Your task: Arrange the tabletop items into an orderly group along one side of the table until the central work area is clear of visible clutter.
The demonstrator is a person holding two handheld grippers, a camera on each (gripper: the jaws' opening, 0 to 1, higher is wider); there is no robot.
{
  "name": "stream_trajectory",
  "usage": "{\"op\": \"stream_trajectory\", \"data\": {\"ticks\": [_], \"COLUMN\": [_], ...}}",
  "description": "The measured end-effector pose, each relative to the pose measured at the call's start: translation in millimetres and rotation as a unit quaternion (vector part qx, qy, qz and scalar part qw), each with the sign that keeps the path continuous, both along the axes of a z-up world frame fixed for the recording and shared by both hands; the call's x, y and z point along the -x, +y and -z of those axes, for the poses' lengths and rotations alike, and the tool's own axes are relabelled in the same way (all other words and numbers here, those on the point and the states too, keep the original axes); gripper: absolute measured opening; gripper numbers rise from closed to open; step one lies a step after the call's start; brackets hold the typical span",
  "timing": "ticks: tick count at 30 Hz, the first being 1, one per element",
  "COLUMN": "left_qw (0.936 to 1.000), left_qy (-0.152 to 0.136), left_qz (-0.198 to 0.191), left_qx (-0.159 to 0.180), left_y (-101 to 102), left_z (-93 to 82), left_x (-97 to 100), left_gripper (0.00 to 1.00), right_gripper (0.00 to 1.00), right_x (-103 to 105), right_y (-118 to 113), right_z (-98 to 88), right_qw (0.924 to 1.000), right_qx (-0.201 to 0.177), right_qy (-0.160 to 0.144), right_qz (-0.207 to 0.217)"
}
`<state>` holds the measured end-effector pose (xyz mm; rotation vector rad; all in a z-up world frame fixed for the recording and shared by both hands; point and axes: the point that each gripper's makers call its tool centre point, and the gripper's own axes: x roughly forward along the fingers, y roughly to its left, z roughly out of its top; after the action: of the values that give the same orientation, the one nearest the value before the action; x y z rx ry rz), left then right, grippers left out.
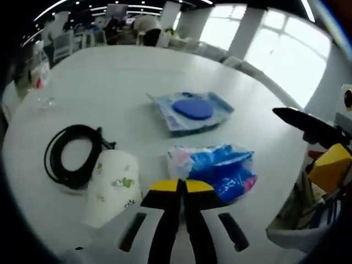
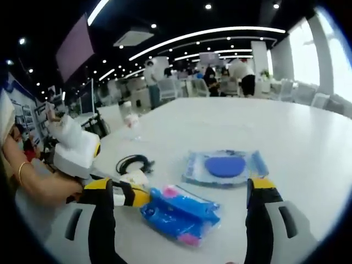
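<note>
Tabletop items lie loosely spread on the white round counter (image 1: 132, 82). Left gripper view: a black coiled cable (image 1: 72, 155) sits at left, touching a white paper cup (image 1: 113, 187) printed with green leaves, which lies on its side. A crumpled blue and pink plastic bag (image 1: 220, 168) lies just right of the cup, near the jaw tips. Beyond it rests a clear blue-edged packet with a blue disc (image 1: 192, 110) inside. A clear bottle (image 1: 43, 82) stands upright near the far left edge, well apart from the rest. A white bin (image 1: 297, 231) with mixed contents sits at lower right.

Left gripper (image 1: 181, 186): yellow-tipped jaws pressed together, nothing between them.

Right gripper (image 2: 184, 190): jaws spread wide, nothing held; the plastic bag (image 2: 179, 212) lies on the counter (image 2: 286, 132) between them. In the right gripper view the packet (image 2: 223, 166) is behind the bag, the cable (image 2: 133, 163) and cup (image 2: 135, 177) to the left, the bottle (image 2: 128, 116) farther back. A person's hand (image 2: 47, 187) grips the left gripper at left.
</note>
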<state>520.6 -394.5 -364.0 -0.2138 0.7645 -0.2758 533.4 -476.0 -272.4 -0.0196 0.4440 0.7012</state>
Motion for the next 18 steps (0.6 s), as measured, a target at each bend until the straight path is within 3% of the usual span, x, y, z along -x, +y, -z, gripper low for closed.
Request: {"op": "stream_trajectory", "data": {"ticks": [11,15,18], "left_qw": [0.9987,0.9988,0.9995], "left_qy": [0.015,0.017,0.002], "left_qz": [-0.040,-0.038,-0.030], "left_qx": [0.028,0.026,0.014], "left_y": [-1.9,-4.1,-4.7], "left_z": [2.6,2.9,-2.5], "left_x": [1.8,4.4,2.9], "left_gripper": [0.03,0.16,0.25], "right_gripper": [0.99,1.00,1.00], "right_x": [2.1,2.1,1.7], "right_y": [1.8,2.0,2.0], "right_z": [3.1,3.7,3.1], "right_qw": [1.0000,1.0000,1.0000], "right_qx": [-0.005,-0.005,-0.008], "right_qy": [0.004,0.004,0.004], "right_qz": [0.003,0.002,0.003]}}
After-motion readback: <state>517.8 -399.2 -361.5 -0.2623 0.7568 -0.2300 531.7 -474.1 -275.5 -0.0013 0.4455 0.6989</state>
